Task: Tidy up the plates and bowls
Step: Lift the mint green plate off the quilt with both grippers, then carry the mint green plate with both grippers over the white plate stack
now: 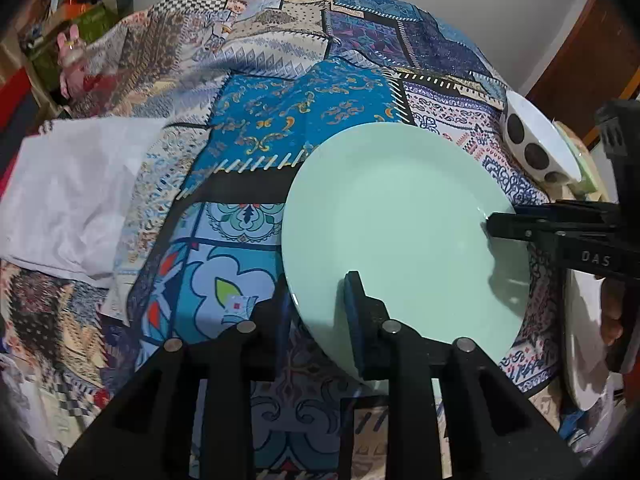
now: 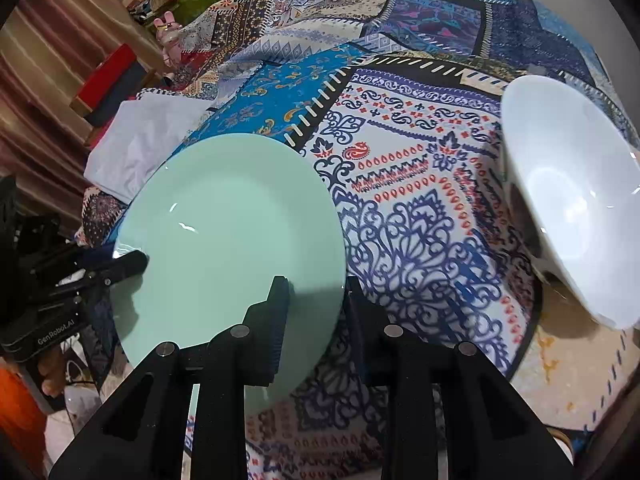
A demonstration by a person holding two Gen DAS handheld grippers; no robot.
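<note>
Two handheld grippers point steeply down at a mint-green plate [image 1: 400, 232] lying on a patchwork tablecloth [image 1: 256, 120]. The left gripper [image 1: 316, 304] pinches the plate's rim at about seven o'clock, one finger [image 1: 356, 300] on top, the other beneath. The right gripper [image 2: 316, 304] clamps the opposite rim at about four o'clock in the same way. A white bowl with dark dots [image 1: 536, 140] sits tilted at two o'clock, near the plate. Readable lettering: "DAS" on the right gripper, "GenRobot.AI" on the left.

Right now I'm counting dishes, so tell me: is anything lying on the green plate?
No, the green plate shows a bare surface, with only the claws' tips at its rim.
</note>
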